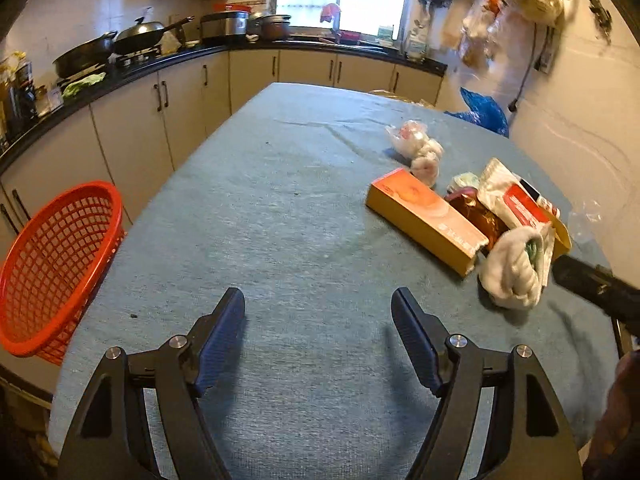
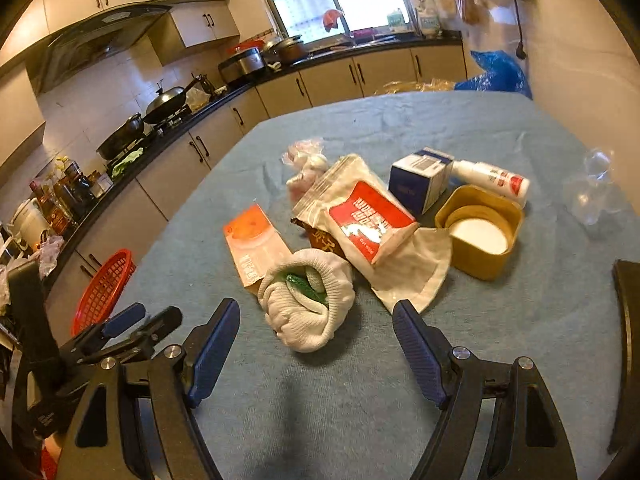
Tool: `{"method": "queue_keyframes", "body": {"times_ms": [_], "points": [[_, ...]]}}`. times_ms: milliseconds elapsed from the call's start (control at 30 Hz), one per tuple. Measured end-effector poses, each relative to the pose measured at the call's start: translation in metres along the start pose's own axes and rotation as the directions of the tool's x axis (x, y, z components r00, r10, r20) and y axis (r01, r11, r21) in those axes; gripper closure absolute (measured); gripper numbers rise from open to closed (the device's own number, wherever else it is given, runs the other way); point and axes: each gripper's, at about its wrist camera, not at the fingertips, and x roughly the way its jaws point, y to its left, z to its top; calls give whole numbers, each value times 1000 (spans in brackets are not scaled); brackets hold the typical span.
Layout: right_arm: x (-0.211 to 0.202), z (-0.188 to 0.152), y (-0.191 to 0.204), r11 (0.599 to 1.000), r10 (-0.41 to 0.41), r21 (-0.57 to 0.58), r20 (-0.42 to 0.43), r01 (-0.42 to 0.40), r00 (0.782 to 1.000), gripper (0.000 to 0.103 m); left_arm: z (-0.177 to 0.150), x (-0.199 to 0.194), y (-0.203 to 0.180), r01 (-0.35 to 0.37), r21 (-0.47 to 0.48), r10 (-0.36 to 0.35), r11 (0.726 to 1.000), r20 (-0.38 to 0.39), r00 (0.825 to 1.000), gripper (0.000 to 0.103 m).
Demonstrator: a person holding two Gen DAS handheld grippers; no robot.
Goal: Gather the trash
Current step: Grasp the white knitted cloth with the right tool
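1. Your right gripper (image 2: pixel 316 344) hangs spread wide and empty over the blue tablecloth (image 2: pixel 520 320), with the rolled white sock bundle (image 2: pixel 308 304) lying just ahead at 12 o'clock, close between the fingertip lines but not touched.
2. Your left gripper (image 1: pixel 318 336) is equally wide and empty, over bare cloth; nothing lies between its fingers.
3. At 9 o'clock from the left gripper, the red basket (image 1: pixel 52 264) sits tilted at the table's edge. I judge it to be the bin for the trash, and I see nothing in it from this angle.
4. Past the sock bundle the pile crowds together: the orange carton (image 2: pixel 252 244) at 11 o'clock, the white-and-red wipes packet (image 2: pixel 368 220) at 12 lying over a brown wrapper (image 2: pixel 320 240), and the yellow tub (image 2: pixel 480 236) at 1 o'clock.
5. Farther back stand the blue-and-white box (image 2: pixel 420 180), the white spray bottle (image 2: pixel 496 180) beside it, and the knotted pink-and-white bag (image 2: pixel 304 164).
6. My reading is that collection is only starting. Next, ease the right gripper forward and down around the sock bundle, close gently since it will squash, then carry it across to the basket at 9 o'clock.
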Motion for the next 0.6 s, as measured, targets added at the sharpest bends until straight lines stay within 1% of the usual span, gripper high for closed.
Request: {"method": "queue_keyframes", "body": {"times_ms": [100,167,233,267,333,400,433,500,600], "points": [[16,0,3,1000,24,-2,-23,-24,999,20,0,9,6,28,-32,-30,999,-50,998,28],[27,1,5,1000,23,1,-32,-23,999,20,-1,7,6,31,-33,-32,999,-39,999,28],[34,-1,5,1000,23,6,-46,-23,999,21,-1,8,3,29,-21,-30,999,-47,998,28],[39,-1,4,1000,26,16,-58,-25,998,24,-1,8,3,30,-18,-30,999,-47,998,28],[43,-3,1,999,36,24,-78,-34,996,45,-1,8,2,27,-14,-28,1000,-50,998,28],[43,-4,-1,999,34,29,-76,-32,997,50,-1,8,1,24,-15,-25,1000,-51,998,28],[42,-5,-1,999,36,25,-65,-35,997,56,0,7,1,21,-15,-22,1000,-51,998,28],[36,-8,4,1000,30,-1,-38,-30,999,61,3,8,-1,7,-19,-8,1000,-49,999,28],[24,-11,6,1000,15,-21,34,-14,999,62,9,7,-5,-10,-21,9,1000,-45,999,28]]}}
